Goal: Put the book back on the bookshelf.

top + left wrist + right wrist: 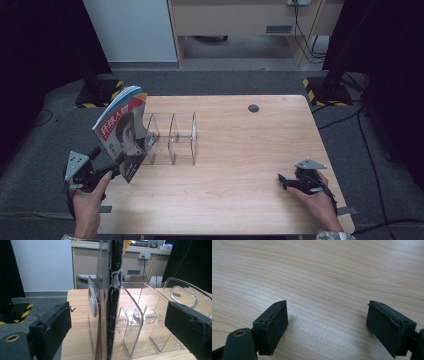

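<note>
Left claw (107, 172), high view: sitting at the counter's (240, 190) near left edge, at the lower corner of one magazine (122, 131), which is standing tilted against one clear divider rack (172, 140); right claw (287, 181) is resting near the right edge, well apart.

Left claw (112, 322), own view: jaws are standing wide apart, pads clear of the magazine's (110, 302) edge standing upright between them; rack (147, 322) is showing four clear partitions.

Right claw (327, 322), own view: jaws are gaping over bare counter (324, 272).
</note>
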The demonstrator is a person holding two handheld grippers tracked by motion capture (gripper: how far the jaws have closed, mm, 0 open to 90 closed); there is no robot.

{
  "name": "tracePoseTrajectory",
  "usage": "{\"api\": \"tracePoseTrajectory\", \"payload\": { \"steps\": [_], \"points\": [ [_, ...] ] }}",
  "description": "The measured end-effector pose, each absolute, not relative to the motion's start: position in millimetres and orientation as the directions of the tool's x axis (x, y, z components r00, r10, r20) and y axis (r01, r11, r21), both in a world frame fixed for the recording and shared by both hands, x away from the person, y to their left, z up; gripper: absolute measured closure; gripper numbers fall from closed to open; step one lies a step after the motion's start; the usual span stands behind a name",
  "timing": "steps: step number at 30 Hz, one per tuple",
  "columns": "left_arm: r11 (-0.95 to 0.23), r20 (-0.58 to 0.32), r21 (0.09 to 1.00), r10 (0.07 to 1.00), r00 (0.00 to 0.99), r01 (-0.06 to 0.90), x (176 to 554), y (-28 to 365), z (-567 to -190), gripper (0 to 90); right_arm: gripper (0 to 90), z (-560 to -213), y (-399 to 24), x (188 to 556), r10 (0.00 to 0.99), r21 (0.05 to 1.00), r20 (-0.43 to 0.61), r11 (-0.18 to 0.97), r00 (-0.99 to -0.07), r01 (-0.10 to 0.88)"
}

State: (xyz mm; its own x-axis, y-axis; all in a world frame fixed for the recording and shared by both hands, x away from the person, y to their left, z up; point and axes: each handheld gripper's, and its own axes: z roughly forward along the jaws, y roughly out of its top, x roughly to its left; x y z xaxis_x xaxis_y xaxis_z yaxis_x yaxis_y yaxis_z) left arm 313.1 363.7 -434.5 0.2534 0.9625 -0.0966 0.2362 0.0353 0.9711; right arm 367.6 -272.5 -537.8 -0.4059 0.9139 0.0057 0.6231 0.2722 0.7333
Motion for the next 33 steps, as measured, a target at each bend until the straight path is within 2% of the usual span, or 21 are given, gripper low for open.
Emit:
{"api": "tracePoseTrajectory", "payload": {
  "steps": [33],
  "points": [
    [-0.020,-0.084,0.960,0.932,0.353,0.281,276,347,-442,7.3,16.9,-538,-272,368,0.912,0.730,0.008,0.274,-0.409,0.626]
  ]
}}
